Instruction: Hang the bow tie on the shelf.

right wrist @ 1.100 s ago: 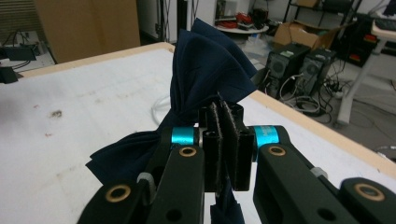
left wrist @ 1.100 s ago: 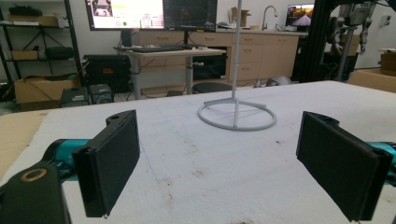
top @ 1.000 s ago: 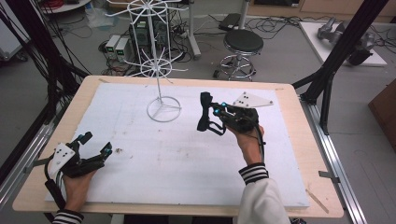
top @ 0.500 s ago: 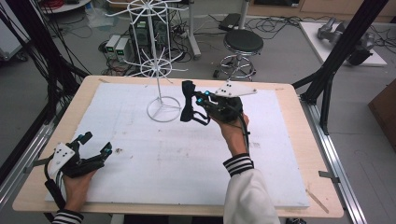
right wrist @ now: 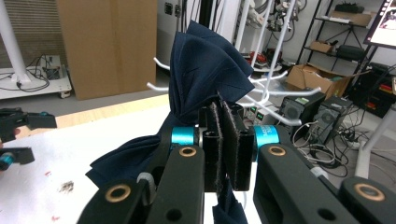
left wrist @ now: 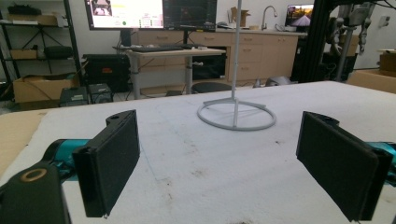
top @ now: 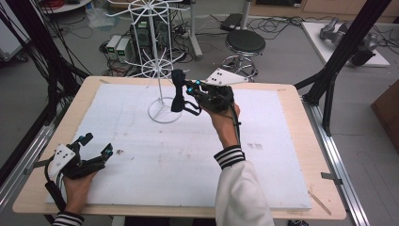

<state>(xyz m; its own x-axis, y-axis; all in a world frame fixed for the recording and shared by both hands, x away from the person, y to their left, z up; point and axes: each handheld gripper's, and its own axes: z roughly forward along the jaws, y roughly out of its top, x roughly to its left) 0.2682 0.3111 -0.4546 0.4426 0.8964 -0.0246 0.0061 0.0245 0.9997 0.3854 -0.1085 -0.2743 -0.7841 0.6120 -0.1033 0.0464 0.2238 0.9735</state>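
Note:
A dark navy bow tie [top: 178, 92] hangs pinched at its middle in my right gripper [top: 184, 90], which is shut on it. In the right gripper view the bow tie [right wrist: 205, 70] fans out above and below the closed pads [right wrist: 215, 140]. The gripper is raised above the board, just right of the pole of a white wire rack [top: 160, 75], whose ring base [top: 164, 113] stands at the far middle of the board. White rack arms [right wrist: 275, 88] stick out close behind the tie. My left gripper [top: 96, 145] rests at the near left with its jaws wide apart and nothing between them [left wrist: 219, 158].
A white foam board [top: 141, 160] covers the wooden table [top: 301, 141]. Black frame struts [top: 343, 52] rise at the table's right and left sides. A stool [top: 244, 43] and boxes with cables stand on the floor beyond the far edge.
My right gripper has carried the bow tie leftward, upward and farther away, from right of the rack to close beside its pole. The left gripper has stayed where it was.

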